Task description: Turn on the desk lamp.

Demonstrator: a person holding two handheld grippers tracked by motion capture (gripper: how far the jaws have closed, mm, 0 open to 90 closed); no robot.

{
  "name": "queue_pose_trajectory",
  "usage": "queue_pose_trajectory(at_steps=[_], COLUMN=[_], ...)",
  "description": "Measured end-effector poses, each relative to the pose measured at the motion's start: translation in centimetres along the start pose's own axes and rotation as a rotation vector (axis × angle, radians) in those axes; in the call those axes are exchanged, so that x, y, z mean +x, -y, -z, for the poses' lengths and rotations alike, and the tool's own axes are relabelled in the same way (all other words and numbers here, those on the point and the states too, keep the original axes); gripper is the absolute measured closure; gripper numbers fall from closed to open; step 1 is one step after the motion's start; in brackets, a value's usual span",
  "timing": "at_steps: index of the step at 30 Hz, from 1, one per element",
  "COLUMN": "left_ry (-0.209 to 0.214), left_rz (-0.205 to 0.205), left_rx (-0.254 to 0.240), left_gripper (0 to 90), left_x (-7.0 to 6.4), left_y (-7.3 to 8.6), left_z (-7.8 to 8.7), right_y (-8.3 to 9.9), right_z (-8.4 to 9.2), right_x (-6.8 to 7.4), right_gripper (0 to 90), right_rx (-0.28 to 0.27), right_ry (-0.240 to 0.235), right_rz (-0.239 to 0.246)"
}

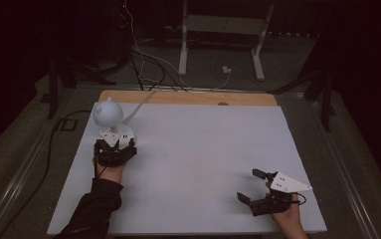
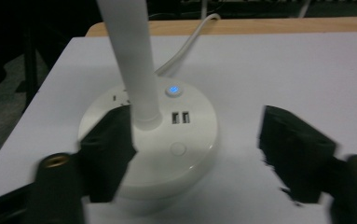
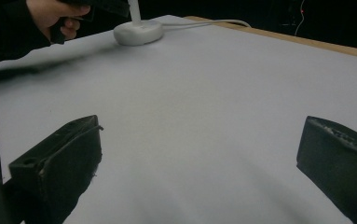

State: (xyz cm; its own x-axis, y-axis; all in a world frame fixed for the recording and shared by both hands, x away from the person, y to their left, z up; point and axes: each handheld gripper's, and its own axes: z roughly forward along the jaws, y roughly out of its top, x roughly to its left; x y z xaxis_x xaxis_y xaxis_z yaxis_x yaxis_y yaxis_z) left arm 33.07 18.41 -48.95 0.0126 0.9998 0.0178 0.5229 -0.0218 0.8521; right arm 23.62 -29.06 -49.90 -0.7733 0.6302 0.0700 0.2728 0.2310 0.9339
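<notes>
A white table (image 1: 203,164) is seen from above, its far edge backed by a strip of bare wood (image 1: 188,97). Near its far left corner a white desk lamp (image 1: 113,124) is stood, with a rounded head (image 1: 108,112) on a slim upright neck (image 2: 132,60) and a wide round base (image 2: 167,154). A white cord (image 2: 185,42) is run from the base off the back of the table. On the base a lit blue button (image 2: 174,90), two small ports (image 2: 180,118) and a second round button (image 2: 178,149) are found.

The left gripper (image 1: 114,149) is held just at the near side of the base, its jaws spread wide, one black jaw in front of the base's left side beside the neck, the other standing clear to the right; nothing is clamped. The right gripper (image 1: 260,191) is rested near the table's near right corner, well apart from the lamp, jaws likewise apart and empty.

The lamp is judged rigid, smooth-surfaced and bottom-heavy, with a top likely to sway if tipped. The neck, low down by the base, is judged the best place for a hold; the base looks too wide and slippery, and the cord could drag.
</notes>
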Motion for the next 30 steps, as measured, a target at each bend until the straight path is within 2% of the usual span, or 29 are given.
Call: queue_pose_trajectory(at_steps=[5, 9, 13, 19, 23, 30], left_ry=[-0.001, -0.002, 0.016, 0.035, 0.061, 0.088], left_rz=[-0.009, -0.014, -0.024, -0.054, -0.047, -0.048], left_rx=[0.009, 0.010, 0.003, 0.014, 0.021, 0.023], left_gripper=[49.6, 59.4, 68.0, 83.3, 90.0, 90.0], left_x=[0.1, 0.2, 0.3, 0.6, 1.0, 1.1], left_y=[0.0, 0.1, 0.1, 0.1, 0.0, 0.0], left_z=[-0.2, -0.4, -0.4, -0.7, -1.0, -1.6], right_y=[0.0, 0.0, 0.0, 0.0, 0.0, 0.0], right_z=[0.0, 0.0, 0.0, 0.0, 0.0, 0.0], right_x=[0.0, -0.1, -0.1, -0.1, -0.1, -0.1], right_gripper=[0.0, 0.0, 0.0, 0.0, 0.0, 0.0], right_rx=[0.002, 0.002, 0.002, 0.002, 0.003, 0.003], right_ry=[0.003, 0.002, 0.001, -0.001, -0.002, -0.002], right_rz=[0.000, -0.001, -0.002, -0.004, -0.004, -0.005])
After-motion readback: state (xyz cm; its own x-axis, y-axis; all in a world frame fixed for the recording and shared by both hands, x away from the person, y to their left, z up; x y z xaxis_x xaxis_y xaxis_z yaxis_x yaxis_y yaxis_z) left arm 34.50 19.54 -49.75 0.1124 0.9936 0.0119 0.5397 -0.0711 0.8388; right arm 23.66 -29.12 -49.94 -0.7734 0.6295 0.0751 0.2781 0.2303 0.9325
